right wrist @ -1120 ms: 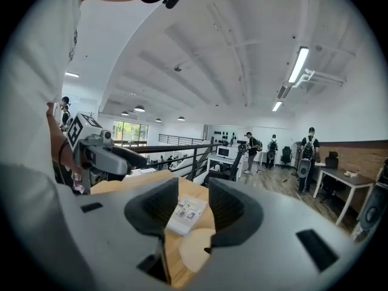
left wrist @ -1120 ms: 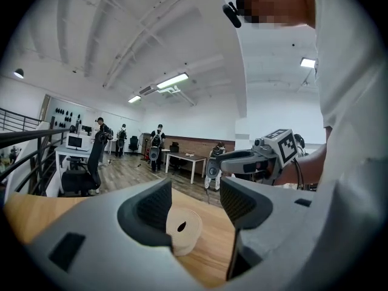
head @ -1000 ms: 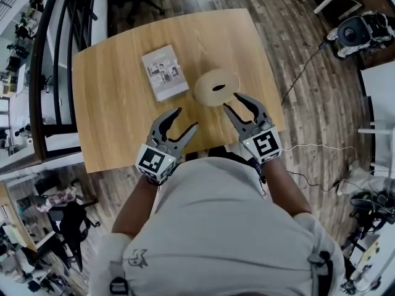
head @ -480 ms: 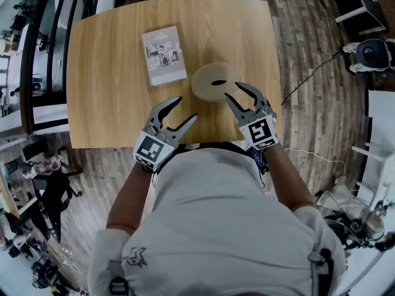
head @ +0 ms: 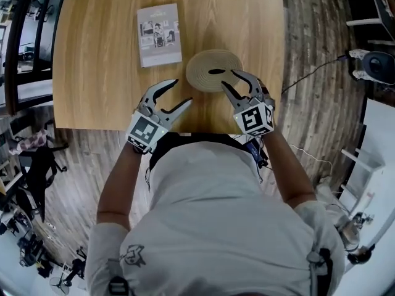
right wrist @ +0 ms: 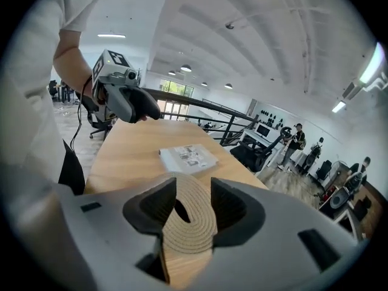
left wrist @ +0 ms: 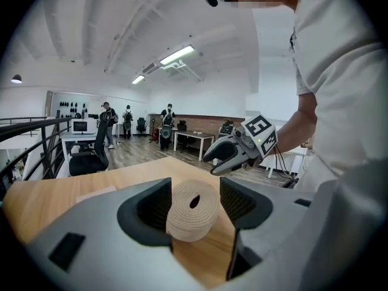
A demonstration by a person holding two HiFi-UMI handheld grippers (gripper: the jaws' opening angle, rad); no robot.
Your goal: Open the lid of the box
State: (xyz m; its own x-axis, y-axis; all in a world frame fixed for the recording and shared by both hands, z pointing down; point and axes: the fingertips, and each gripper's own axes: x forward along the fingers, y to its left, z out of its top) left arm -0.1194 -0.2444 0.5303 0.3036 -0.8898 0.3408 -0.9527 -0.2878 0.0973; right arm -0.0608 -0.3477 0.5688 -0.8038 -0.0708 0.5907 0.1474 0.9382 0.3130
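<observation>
The box [head: 159,34] is flat and grey with printed pictures on its lid; it lies closed on the wooden table [head: 92,60], also seen in the right gripper view [right wrist: 188,157]. A round woven ring [head: 213,70] lies to its right. My left gripper [head: 175,95] is open above the table's near edge, left of the ring, nothing between its fingers; the ring [left wrist: 191,220] shows beyond its jaws. My right gripper [head: 230,79] reaches over the ring's right rim, jaws opening, the ring [right wrist: 191,232] showing between them, unheld.
The table's near edge [head: 185,131] runs just under both grippers, with the person's torso right behind it. A black railing [head: 18,36] borders the table's left side. Wooden floor and a cable [head: 308,73] lie to the right.
Both grippers moved forward over the table toward the woven ring. The right gripper now reaches the ring's right rim, and its jaws stand slightly wider.
</observation>
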